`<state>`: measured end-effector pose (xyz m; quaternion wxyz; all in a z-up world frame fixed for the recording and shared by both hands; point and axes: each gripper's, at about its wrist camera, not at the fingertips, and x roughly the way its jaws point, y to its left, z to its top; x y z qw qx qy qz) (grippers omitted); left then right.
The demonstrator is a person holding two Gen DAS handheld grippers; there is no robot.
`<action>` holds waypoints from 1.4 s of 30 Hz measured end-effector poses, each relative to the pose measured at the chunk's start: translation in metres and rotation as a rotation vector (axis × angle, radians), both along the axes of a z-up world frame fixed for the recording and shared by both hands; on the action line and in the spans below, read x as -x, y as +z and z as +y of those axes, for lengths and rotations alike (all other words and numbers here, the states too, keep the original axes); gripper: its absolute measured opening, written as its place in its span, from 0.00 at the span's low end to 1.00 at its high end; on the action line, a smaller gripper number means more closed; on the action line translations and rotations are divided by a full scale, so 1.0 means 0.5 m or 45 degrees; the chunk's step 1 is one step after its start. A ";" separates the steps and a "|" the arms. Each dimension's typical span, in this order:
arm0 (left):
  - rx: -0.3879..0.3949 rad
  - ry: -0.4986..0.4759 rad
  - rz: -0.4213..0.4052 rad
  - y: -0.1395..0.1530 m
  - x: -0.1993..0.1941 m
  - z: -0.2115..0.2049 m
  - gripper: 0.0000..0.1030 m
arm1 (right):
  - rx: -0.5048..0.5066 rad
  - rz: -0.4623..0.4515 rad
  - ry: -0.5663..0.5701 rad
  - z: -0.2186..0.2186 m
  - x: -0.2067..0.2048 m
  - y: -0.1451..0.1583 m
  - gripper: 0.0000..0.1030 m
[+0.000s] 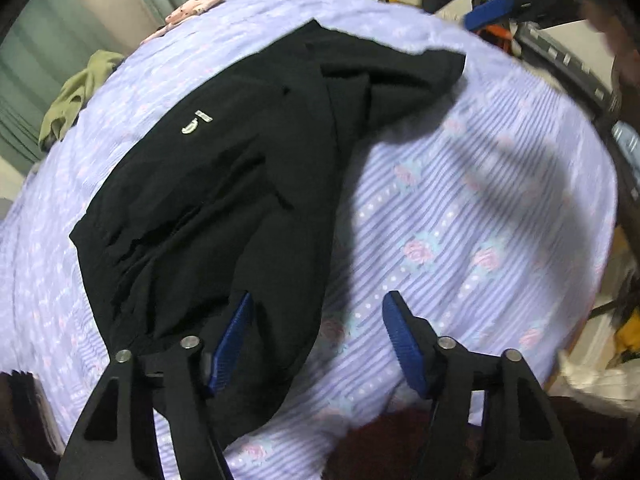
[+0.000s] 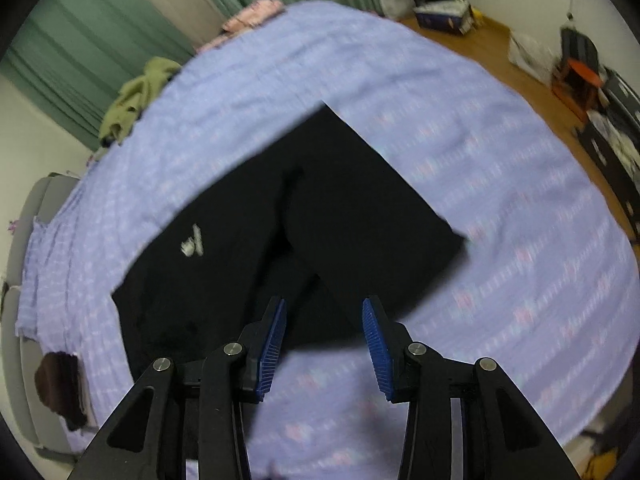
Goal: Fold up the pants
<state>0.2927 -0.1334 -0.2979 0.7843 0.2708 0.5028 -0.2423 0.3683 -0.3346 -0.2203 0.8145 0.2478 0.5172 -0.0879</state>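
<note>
Left hand-held gripper (image 1: 318,320) gapes wide; right hand-held gripper (image 2: 325,322) is also parted, gripping nothing

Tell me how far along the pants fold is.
Partly done: the black pants lie on the lavender bedsheet, legs apparently folded over. In hand: nothing; the left gripper and right gripper hover open. Left: likely another fold; the bundle looks loose and uneven.
</note>
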 end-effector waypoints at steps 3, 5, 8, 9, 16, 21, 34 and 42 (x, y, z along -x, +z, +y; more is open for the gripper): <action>-0.037 0.008 -0.006 -0.022 -0.011 -0.003 0.41 | -0.001 0.038 -0.012 -0.009 0.027 -0.019 0.40; -0.044 0.020 -0.003 -0.027 -0.026 0.001 0.21 | -0.013 0.049 -0.012 -0.011 0.037 -0.025 0.40; 0.018 0.045 0.008 0.001 -0.054 0.017 0.08 | -0.019 0.045 -0.007 -0.010 0.041 -0.025 0.40; 0.037 0.062 -0.005 0.017 -0.066 0.028 0.08 | -0.022 0.040 -0.007 -0.009 0.039 -0.023 0.40; 0.185 0.162 -0.145 0.144 -0.224 0.108 0.07 | -0.012 -0.050 -0.016 -0.004 -0.024 -0.005 0.40; 0.205 0.122 -0.227 0.159 -0.368 0.111 0.07 | 0.011 -0.129 -0.017 0.007 -0.104 0.004 0.40; 0.276 0.247 -0.043 0.093 -0.587 0.139 0.68 | 0.074 -0.143 -0.038 0.011 -0.312 -0.031 0.40; 0.341 0.341 -0.225 0.213 -0.506 0.298 0.86 | 0.144 -0.132 -0.164 0.059 -0.300 -0.024 0.55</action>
